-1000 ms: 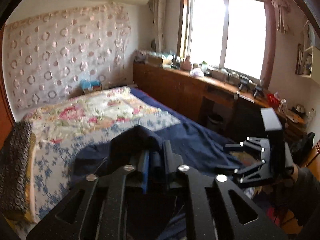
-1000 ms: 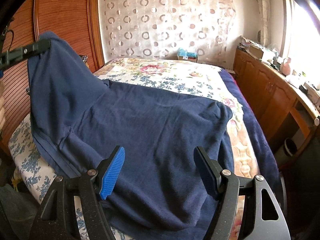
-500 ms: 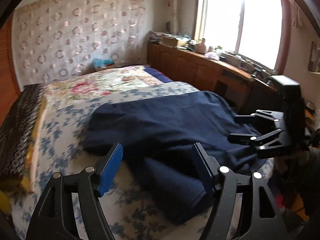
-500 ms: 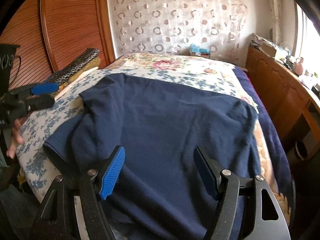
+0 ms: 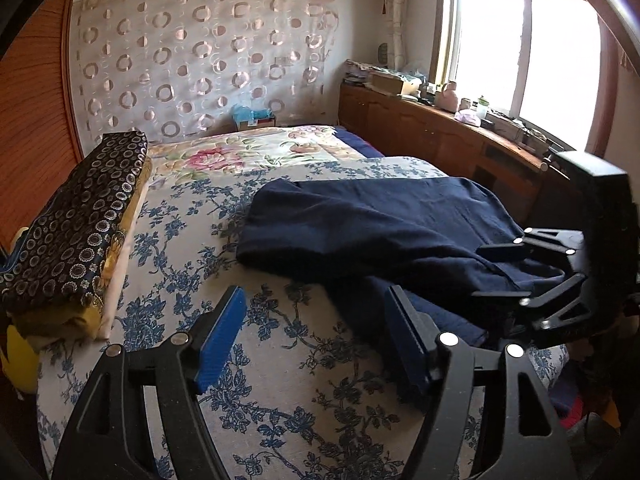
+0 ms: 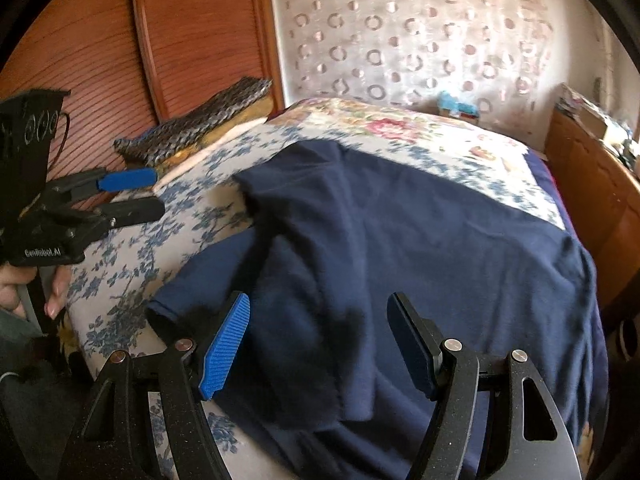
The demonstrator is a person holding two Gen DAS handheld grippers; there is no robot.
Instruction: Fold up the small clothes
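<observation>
Left wrist view: the left gripper (image 5: 316,336) holds nothing, its blue-padded jaws standing well apart over the blue-flowered white bedspread (image 5: 192,248). They have just been opening, and only bare bedspread shows between them. The dark navy knit garment (image 5: 380,220) lies spread ahead and to the right of the jaws, one doubled flap reaching just past the right jaw. The right gripper (image 5: 508,272) hangs over the garment's right edge, its fingers apart. Far left of the jaws sits a folded dark cloth with a ring pattern (image 5: 76,216).

Right wrist view: the right gripper (image 6: 320,344) is likewise wide open and empty, hovering over the navy garment (image 6: 420,240), which fills the space between and beyond the jaws. The near part is bunched, with a sleeve-like flap trailing left past the left jaw. The left gripper (image 6: 128,196) shows far left, jaws apart, a hand (image 6: 24,288) on its handle.

Judgement: the fold looks loose and uneven. If a jaw closes on the bunched near layers, it may catch both thicknesses and drag the fold open; the near edge also seems close to the bed's border and could slide off.
</observation>
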